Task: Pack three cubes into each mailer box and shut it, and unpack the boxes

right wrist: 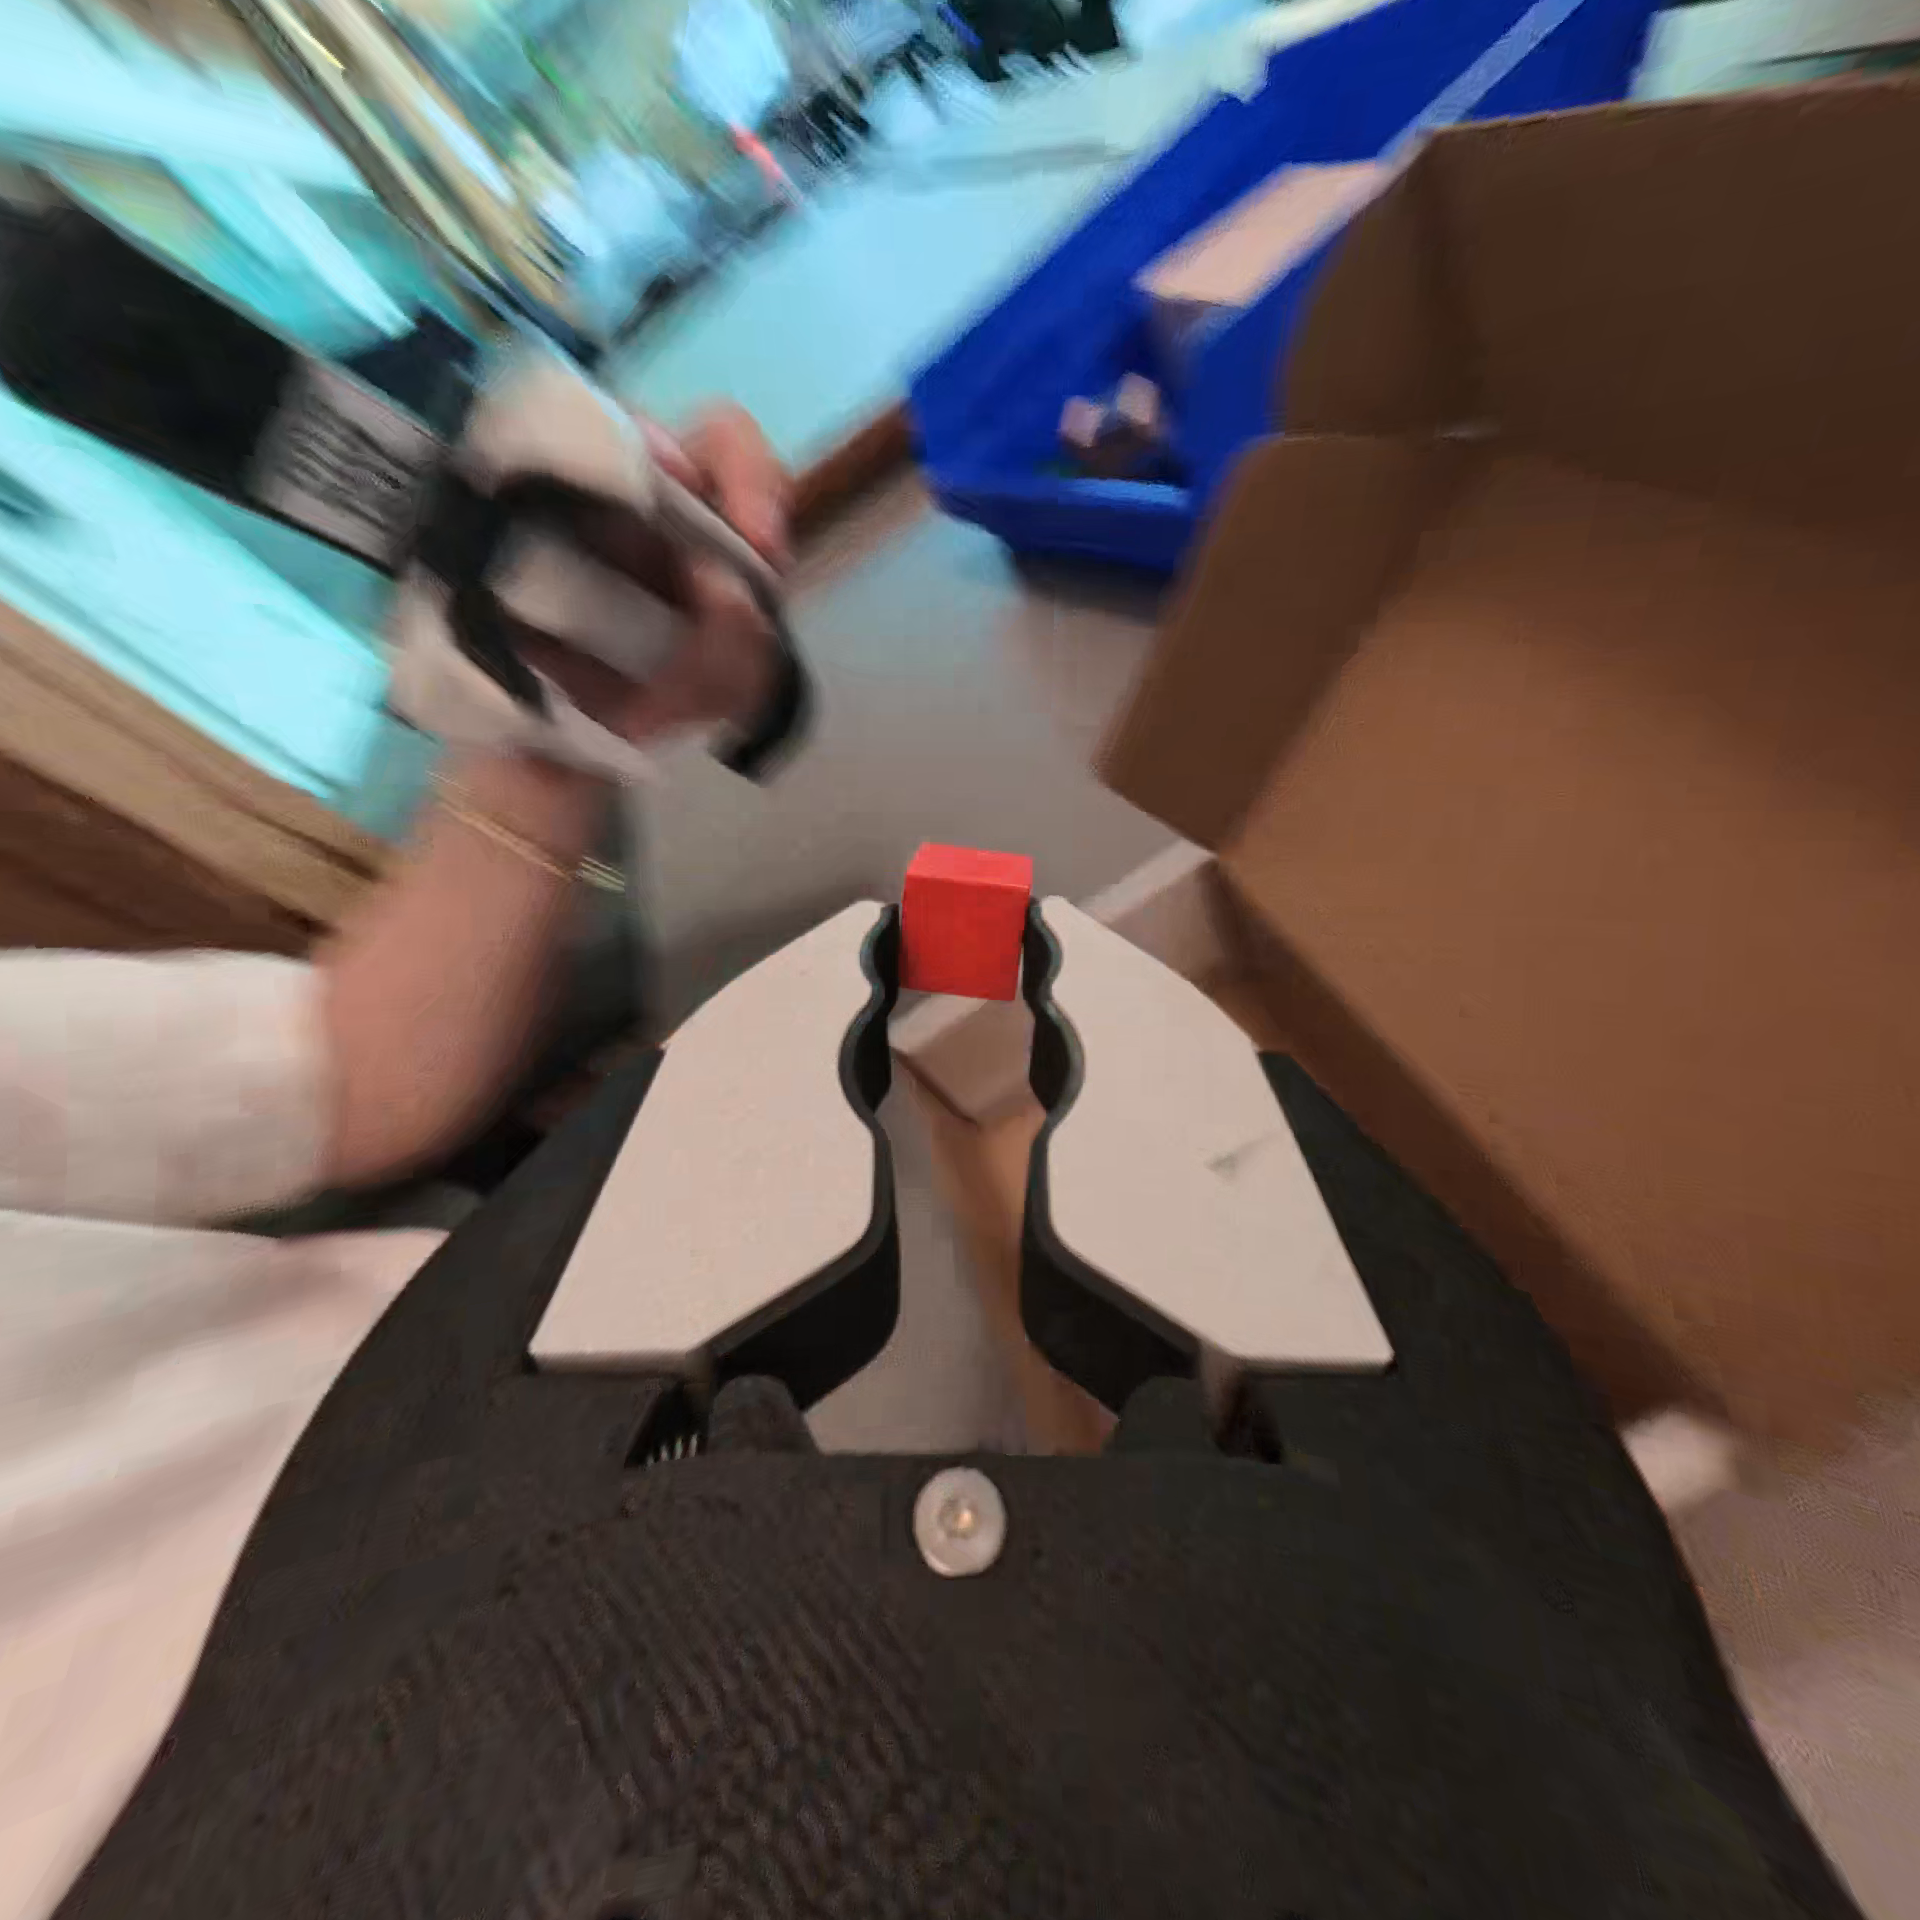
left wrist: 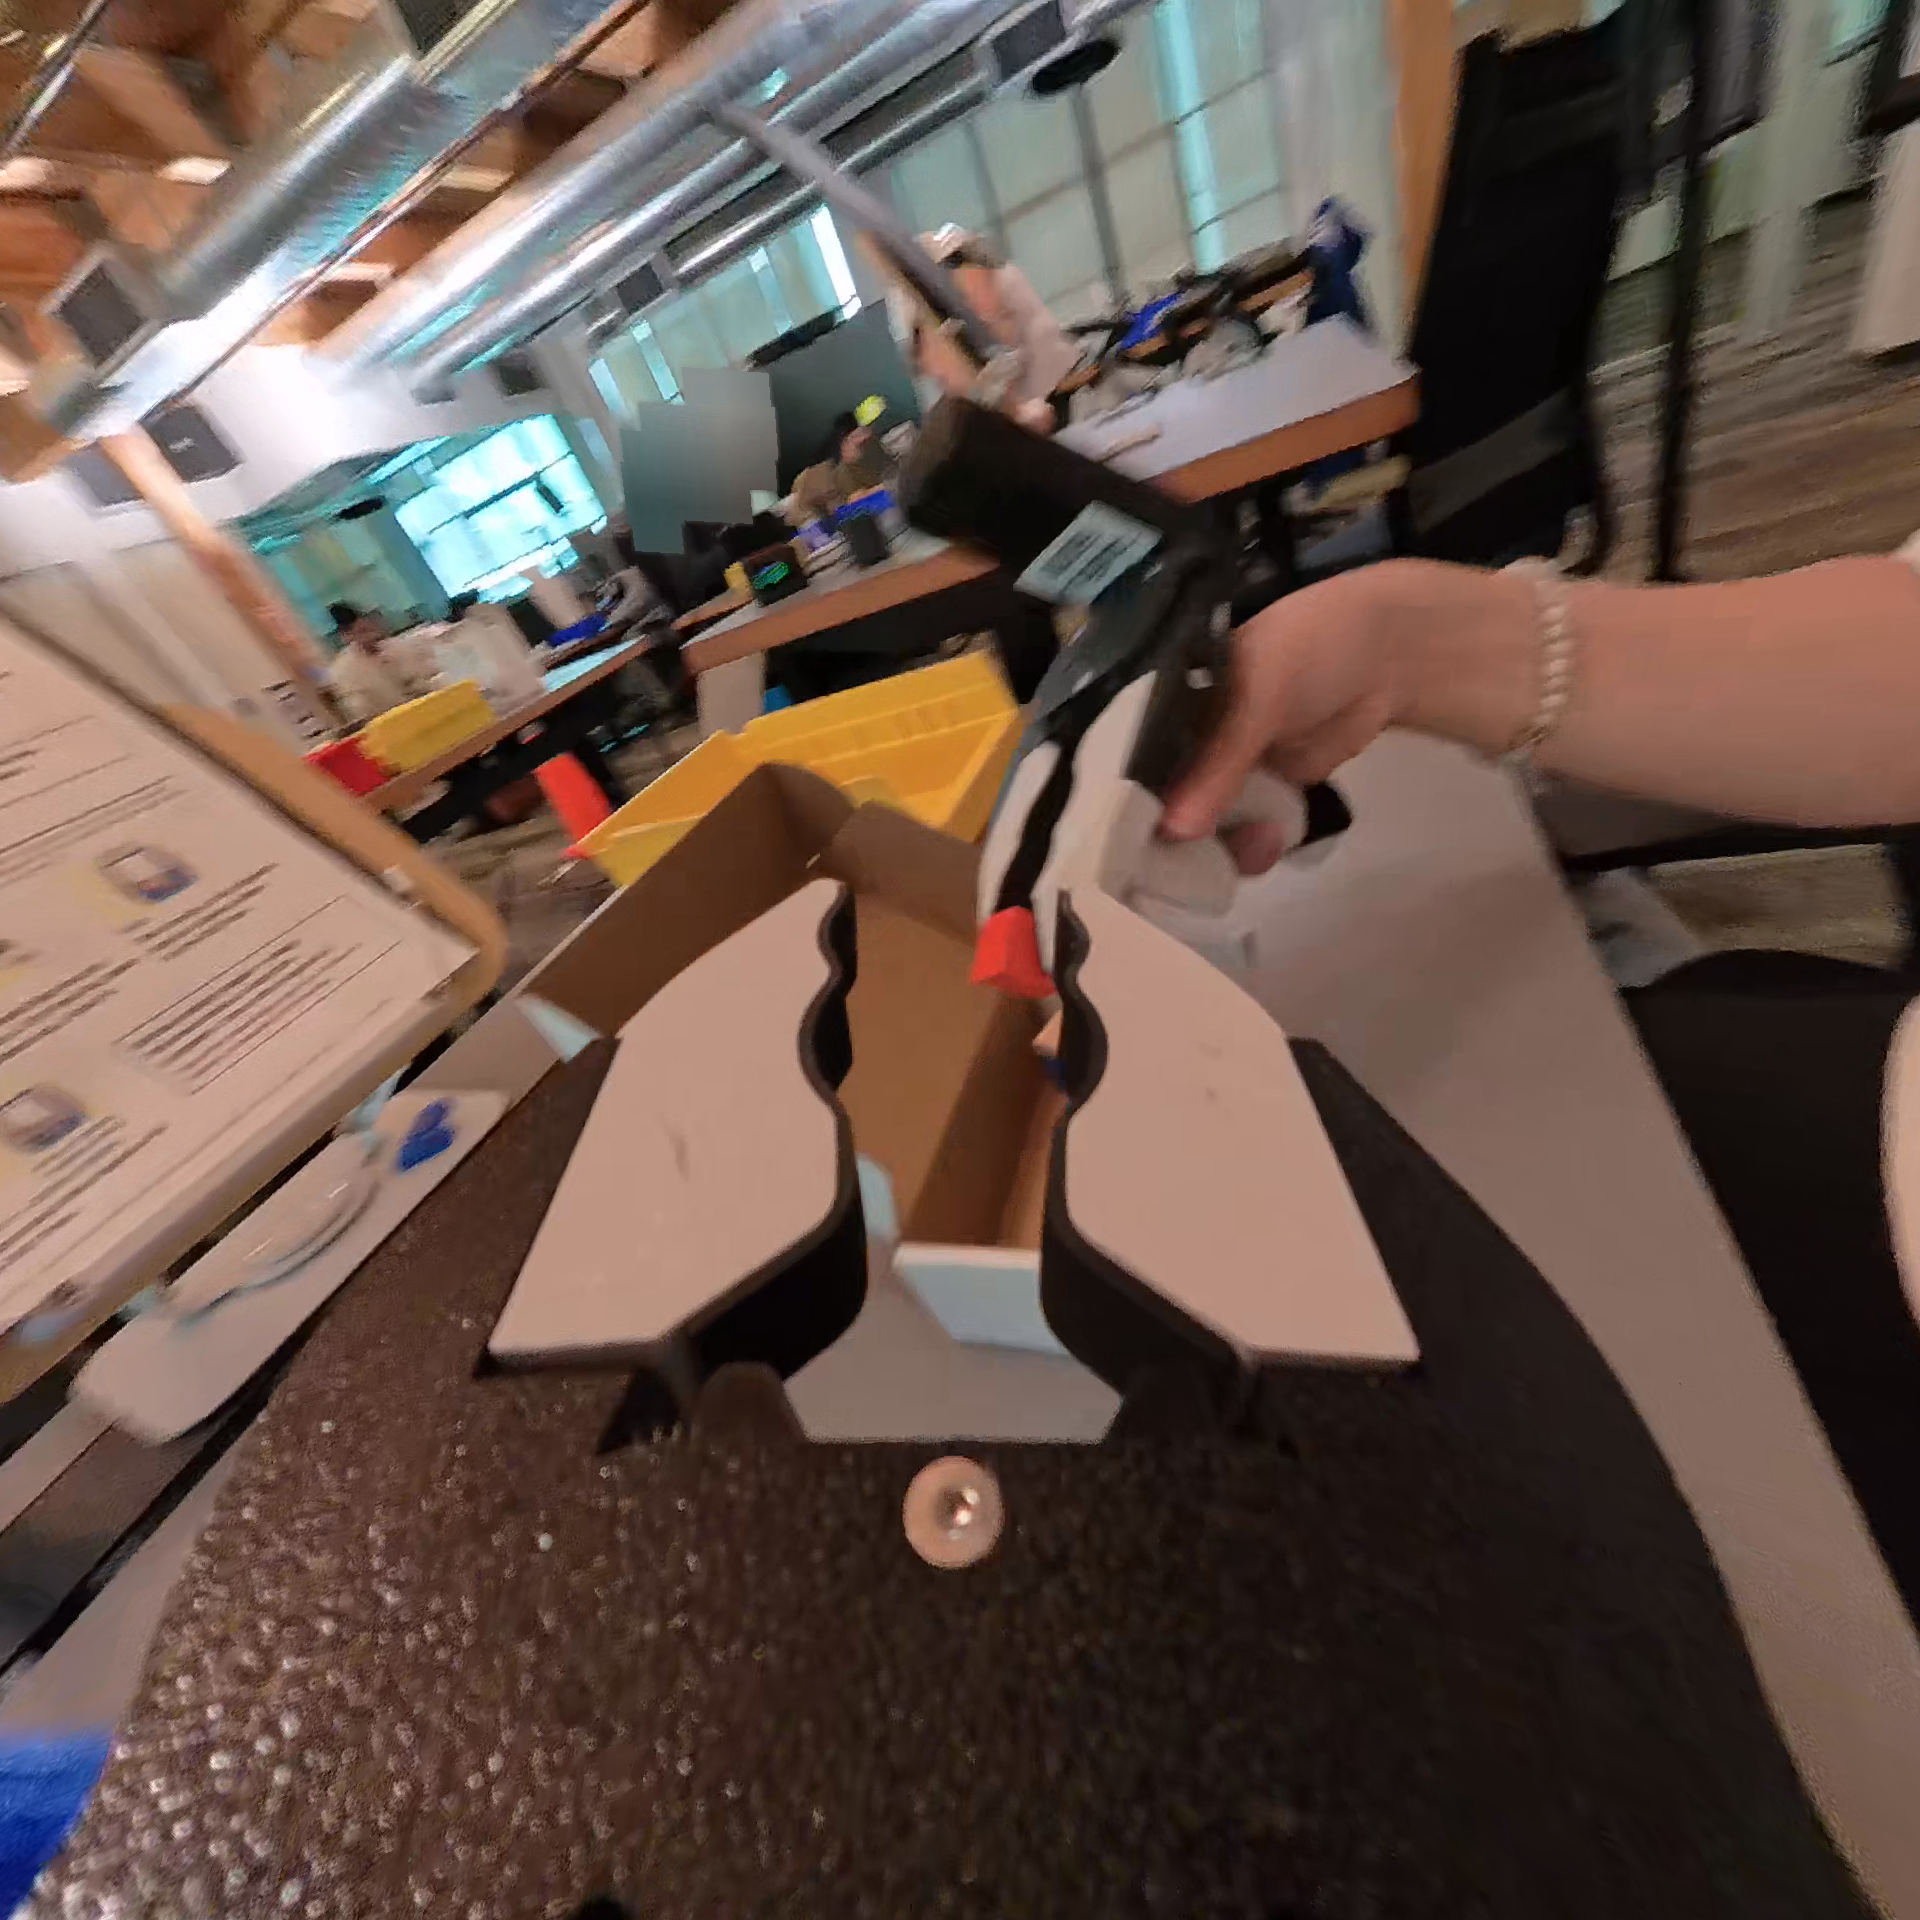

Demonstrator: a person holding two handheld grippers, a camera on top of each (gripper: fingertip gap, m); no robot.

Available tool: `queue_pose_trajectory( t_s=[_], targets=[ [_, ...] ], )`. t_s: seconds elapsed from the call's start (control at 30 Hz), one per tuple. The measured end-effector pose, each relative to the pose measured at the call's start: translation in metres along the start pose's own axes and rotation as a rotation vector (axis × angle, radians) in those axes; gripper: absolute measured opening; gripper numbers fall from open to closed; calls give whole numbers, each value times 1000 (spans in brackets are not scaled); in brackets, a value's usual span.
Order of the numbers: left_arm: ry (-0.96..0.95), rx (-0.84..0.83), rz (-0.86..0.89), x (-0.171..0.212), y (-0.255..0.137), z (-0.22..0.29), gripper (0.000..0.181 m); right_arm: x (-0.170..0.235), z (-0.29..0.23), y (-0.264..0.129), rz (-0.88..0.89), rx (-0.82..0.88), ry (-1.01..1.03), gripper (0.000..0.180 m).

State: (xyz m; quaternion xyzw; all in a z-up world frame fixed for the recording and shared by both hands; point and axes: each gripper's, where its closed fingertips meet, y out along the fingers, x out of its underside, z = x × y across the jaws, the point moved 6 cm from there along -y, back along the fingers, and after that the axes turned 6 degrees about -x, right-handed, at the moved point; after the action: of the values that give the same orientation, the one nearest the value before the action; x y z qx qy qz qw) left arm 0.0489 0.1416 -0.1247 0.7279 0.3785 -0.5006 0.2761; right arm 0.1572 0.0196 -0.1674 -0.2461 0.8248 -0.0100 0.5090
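- Right gripper (right wrist: pixel 964 925) pinches 1 small red cube (right wrist: pixel 966 923) at its tips, just beside the open brown cardboard mailer box (right wrist: pixel 1558 779).
- Left gripper (left wrist: pixel 956 1049), spread and empty, hovers over that box.
- Packing step, it seems; next, lower the cube inside and release.

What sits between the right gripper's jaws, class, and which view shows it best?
A red cube sits between the tips of the right gripper, pinched on both sides. The right wrist view shows it best, beside the open mailer box.

Black textured claw (right wrist: pixel 961 925) body; grey scalloped fingers (right wrist: pixel 727 1164); silver screw (right wrist: pixel 958 1522); beaded bracelet (left wrist: pixel 1550 665).
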Motion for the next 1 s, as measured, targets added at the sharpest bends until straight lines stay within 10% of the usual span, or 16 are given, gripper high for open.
queue_pose_trajectory(
  t_s=[0.33,0.7,1.0],
  targets=[
    [11,-210,-256,33,-13,-31,25,41,20,17,-518,323,-417,23],
    [-326,-719,-483,49,-114,-107,23,41,19,11,-537,395,-568,49],
    [-145,-336,-1100,88,-108,-188,35,27,16,-12,-496,407,-617,52]
  ],
)
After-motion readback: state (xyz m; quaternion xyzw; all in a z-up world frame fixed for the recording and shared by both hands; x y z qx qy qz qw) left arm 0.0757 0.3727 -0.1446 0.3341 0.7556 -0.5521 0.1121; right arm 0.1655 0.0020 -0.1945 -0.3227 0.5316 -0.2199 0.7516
